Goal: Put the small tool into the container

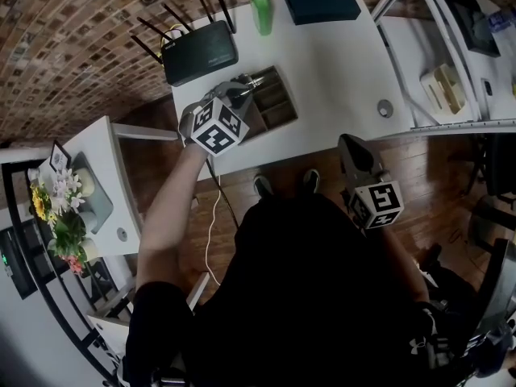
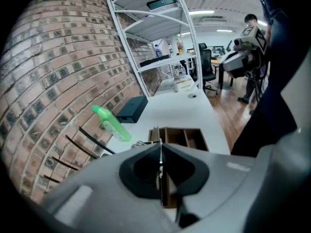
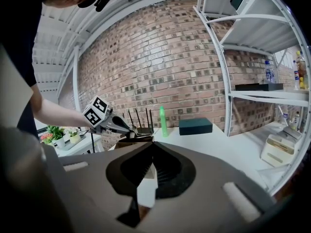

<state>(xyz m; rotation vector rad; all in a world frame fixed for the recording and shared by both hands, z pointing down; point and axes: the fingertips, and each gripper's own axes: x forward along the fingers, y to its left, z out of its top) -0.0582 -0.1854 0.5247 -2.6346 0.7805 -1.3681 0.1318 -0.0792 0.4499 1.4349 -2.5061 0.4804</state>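
The left gripper (image 2: 160,144) has its jaws pressed together on the small tool (image 1: 247,79), a thin bit of metal that shows as a bright line along the seam and pokes out just past the tips. Directly beyond and below those tips lies the container (image 2: 183,139), an open wooden tray split into compartments, sitting on the white worktop (image 2: 180,110). The tool's free end hangs over the end of the container nearest the jaws; whether it touches the wood cannot be told. Left of the jaws the antennas of a black router (image 1: 197,53) stick up. Further ahead on that side a green bottle (image 2: 112,124) stands, with a dark box (image 2: 132,108) beyond it. A white shelf rack (image 2: 160,33) rises past the far end of the worktop, and a brick wall (image 2: 53,81) runs along the left.

The right gripper (image 3: 152,142) has its jaws closed to the tips with nothing between them; the narrow wedge of gap behind the tips shows only worktop. Ahead and to the left of these jaws are the left gripper and the container, well apart from them, with the bottle and the dark box further on. In the head view this gripper is held off the near edge of the worktop, above the wooden floor (image 1: 451,192)
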